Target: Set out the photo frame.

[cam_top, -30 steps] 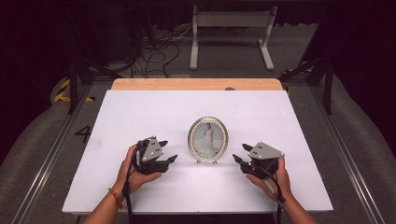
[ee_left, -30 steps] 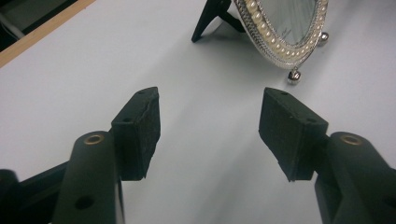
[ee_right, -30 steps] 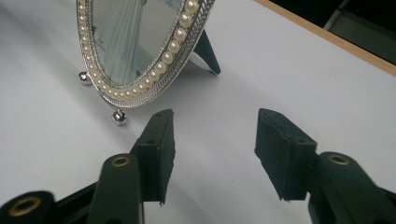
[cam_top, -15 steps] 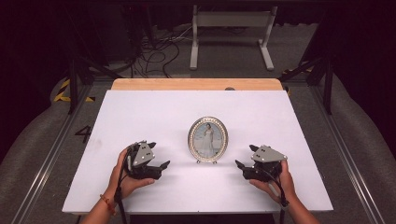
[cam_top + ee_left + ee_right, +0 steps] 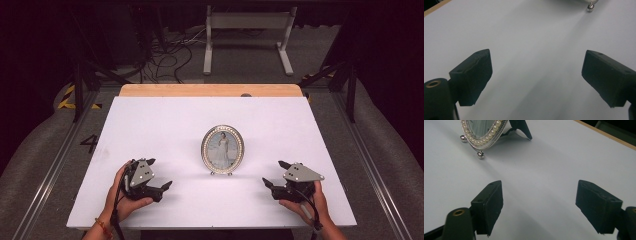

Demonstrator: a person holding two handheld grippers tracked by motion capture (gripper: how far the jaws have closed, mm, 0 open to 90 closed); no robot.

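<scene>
Bench [image 5: 165, 125]: white top, wooden strip along the far edge, carries everything below.
Frame [image 5: 222, 149]: oval picture frame, stands upright near the middle of the bench, between the two grippers and a little farther from the person than they are. Well apart from both, nothing touching it.
Frame contents: portrait of a standing figure in light clothing behind the glass; detail too small to read.
Frame rim: silver with a ring of pearl-like beads, clear in the right gripper view [image 5: 484, 135].
Frame support: dark easel leg [image 5: 522, 127] props it from behind; small round silver feet [image 5: 480, 155] sit on the bench.
Left gripper [image 5: 161, 175]: held in the person's left hand at the near left of the bench, pointing toward the frame. Jaws have just been opening and now stand wide apart, released, bare bench between them in the left gripper view [image 5: 536, 75].
Right gripper [image 5: 273, 174]: held in the right hand at the near right, pointing toward the frame. Jaws have just been opening, now wide and released, bare bench between them [image 5: 539, 202]; frame sits ahead and to the upper left in that view.
Left view detail: one silver foot of the frame [image 5: 591, 7] at the top edge.
</scene>
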